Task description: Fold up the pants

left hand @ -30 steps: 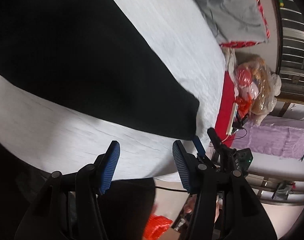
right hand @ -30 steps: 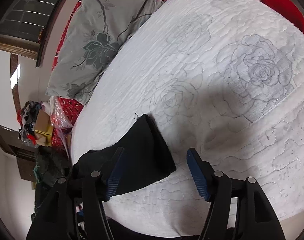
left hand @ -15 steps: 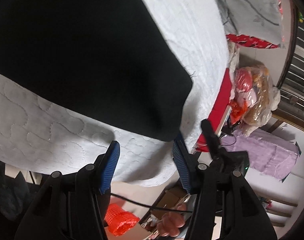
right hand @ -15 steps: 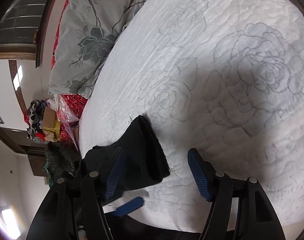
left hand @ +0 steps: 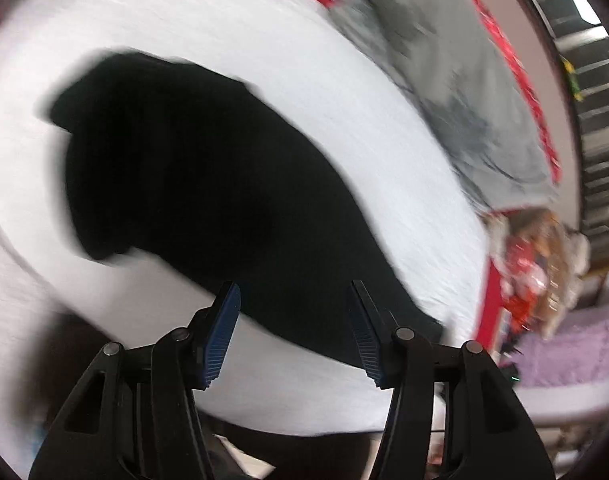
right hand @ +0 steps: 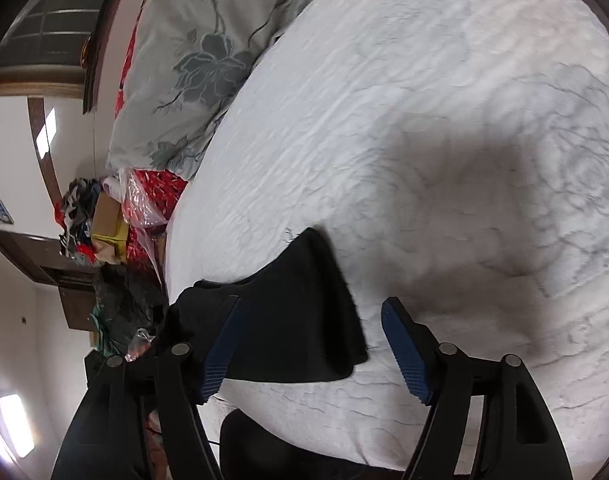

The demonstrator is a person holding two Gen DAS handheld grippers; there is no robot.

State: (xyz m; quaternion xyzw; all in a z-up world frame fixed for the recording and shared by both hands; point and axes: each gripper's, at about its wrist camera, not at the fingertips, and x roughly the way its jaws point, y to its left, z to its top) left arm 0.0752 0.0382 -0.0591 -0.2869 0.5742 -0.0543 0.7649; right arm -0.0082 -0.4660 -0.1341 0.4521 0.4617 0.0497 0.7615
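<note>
Pants lie on the bed, seemingly part-folded through blur; both grippers' jaws gape wide and empty, so each should pinch a hem corner squarely.

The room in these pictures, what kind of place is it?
Most likely a lived-in bedroom. A white quilted bedspread stitched with roses covers a bed, a grey flower-printed pillow lies at its head, and black pants are laid out on top. Bags and boxes pile up beside it.
</note>
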